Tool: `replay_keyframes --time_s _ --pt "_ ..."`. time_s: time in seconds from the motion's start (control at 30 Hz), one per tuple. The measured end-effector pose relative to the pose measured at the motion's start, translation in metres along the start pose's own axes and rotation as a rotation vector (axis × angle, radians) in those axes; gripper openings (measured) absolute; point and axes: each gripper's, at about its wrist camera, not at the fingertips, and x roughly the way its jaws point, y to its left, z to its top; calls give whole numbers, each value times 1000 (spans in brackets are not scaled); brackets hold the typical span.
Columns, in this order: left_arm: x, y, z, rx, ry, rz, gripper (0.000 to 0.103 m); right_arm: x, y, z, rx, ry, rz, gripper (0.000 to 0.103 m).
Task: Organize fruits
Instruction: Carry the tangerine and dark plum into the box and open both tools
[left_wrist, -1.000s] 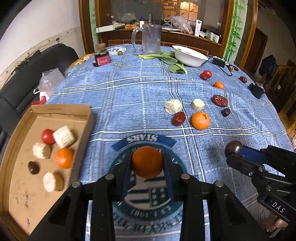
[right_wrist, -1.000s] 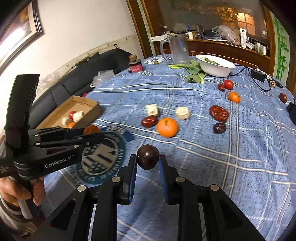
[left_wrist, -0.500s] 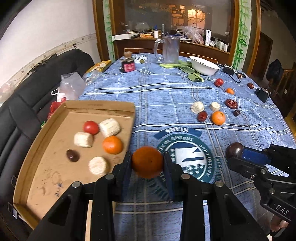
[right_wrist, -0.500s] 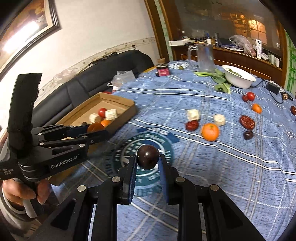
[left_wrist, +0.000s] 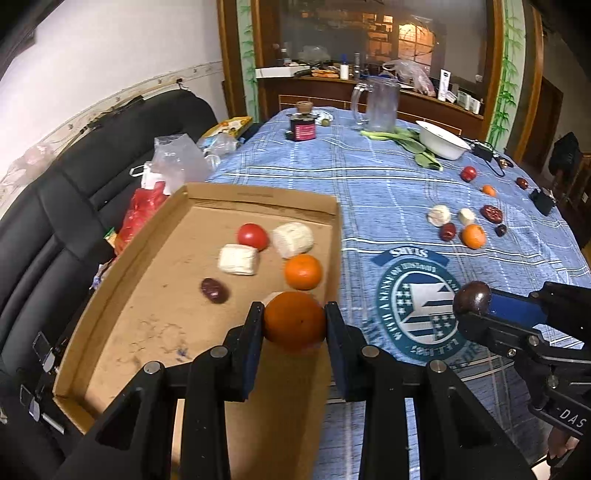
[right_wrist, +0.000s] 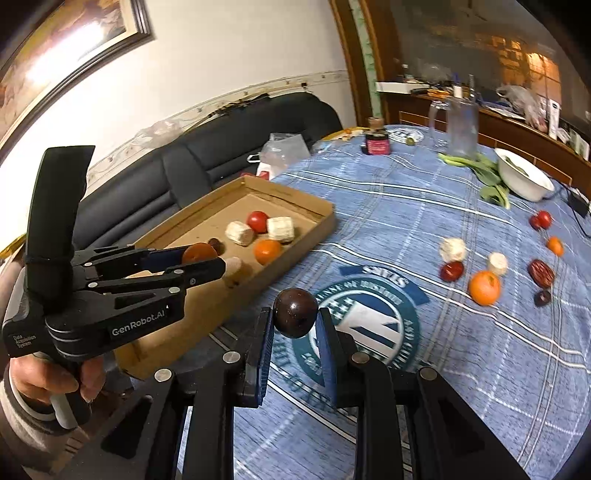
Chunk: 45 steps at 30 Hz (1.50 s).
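Held orange (left_wrist: 294, 320) hangs above the cardboard tray (left_wrist: 334, 236); dark plum (right_wrist: 295, 312) gripped.

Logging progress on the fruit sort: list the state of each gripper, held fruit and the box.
left gripper: shut on orange
orange: held above cardboard box
right gripper: shut on dark fruit
dark fruit: held above tablecloth
cardboard box: open, partly filled

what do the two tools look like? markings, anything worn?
Both are black plastic frames with silver bolts and blue pads. The left tool reads "GenRobot.AI" in white, on a grey handle; grey sleeve behind it. The right tool shows "DAS" lettering.
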Motion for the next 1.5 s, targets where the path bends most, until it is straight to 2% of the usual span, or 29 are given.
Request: replay_keyframes --time_s 0.23,0.43,0.6,0.9,1.1,1.23,1.33,1.37,1.4,1.47,1.5 --pt "-5 42 -6 -41 12 40 32 16 23 11 -43 14 37 26" --pt "3 69 -13 -80 52 37 32 40 44 21 -80 46 78 26" --pt "14 74 -17 -78 87 21 32 62 63 23 -127 91 113 26" --pt "38 83 -7 -90 126 4 32 100 81 28 -188 163 119 26" --pt "47 82 -4 -82 148 9 32 116 85 30 -218 206 105 26" --pt "51 78 -3 -58 165 46 32 126 85 27 -234 234 84 27" --pt "52 79 -4 -59 173 48 33 126 85 27 -241 228 85 27" --pt "52 79 -4 -62 175 48 36 126 85 27 -243 227 83 27" --pt "53 79 -4 -65 180 49 48 126 85 27 -246 228 80 27" --pt "53 81 -4 -78 185 35 64 125 85 26 -250 233 67 29" --pt "51 82 -4 -84 180 31 68 124 85 25 -250 237 69 33"
